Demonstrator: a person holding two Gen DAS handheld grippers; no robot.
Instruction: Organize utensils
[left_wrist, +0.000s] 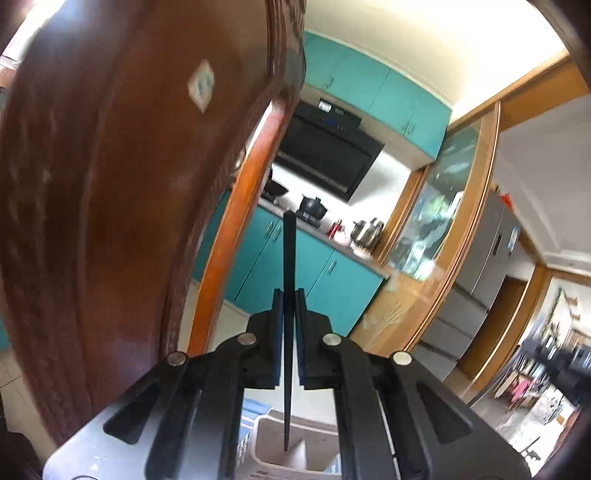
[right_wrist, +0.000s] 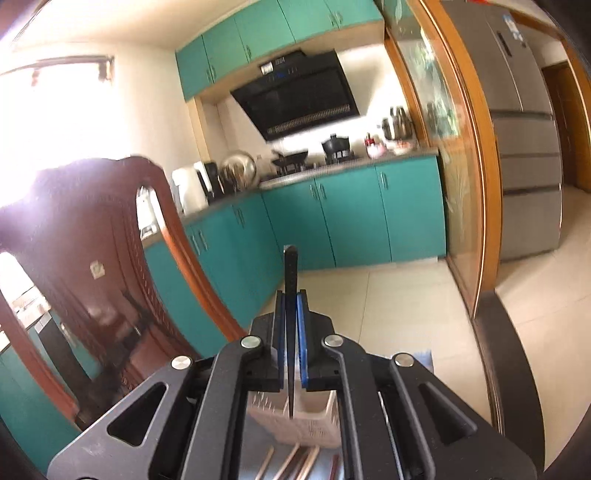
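Observation:
My left gripper (left_wrist: 289, 295) is shut on a black chopstick (left_wrist: 289, 258) that stands upright between its blue pads, its thin tip hanging over a white slotted utensil basket (left_wrist: 269, 443) below. My right gripper (right_wrist: 291, 295) is shut on a second black chopstick (right_wrist: 290, 269), also upright, with its point over the same kind of white basket (right_wrist: 314, 424). Several more chopsticks (right_wrist: 295, 461) lie in front of that basket, at the bottom of the right wrist view.
A dark wooden chair back (left_wrist: 110, 184) stands close on the left; the chair (right_wrist: 92, 240) also fills the left of the right wrist view. Behind are teal kitchen cabinets (right_wrist: 351, 214), a black range hood (right_wrist: 299, 99), pots on the counter, a glass sliding door (right_wrist: 454, 184) and a grey fridge (right_wrist: 524, 129).

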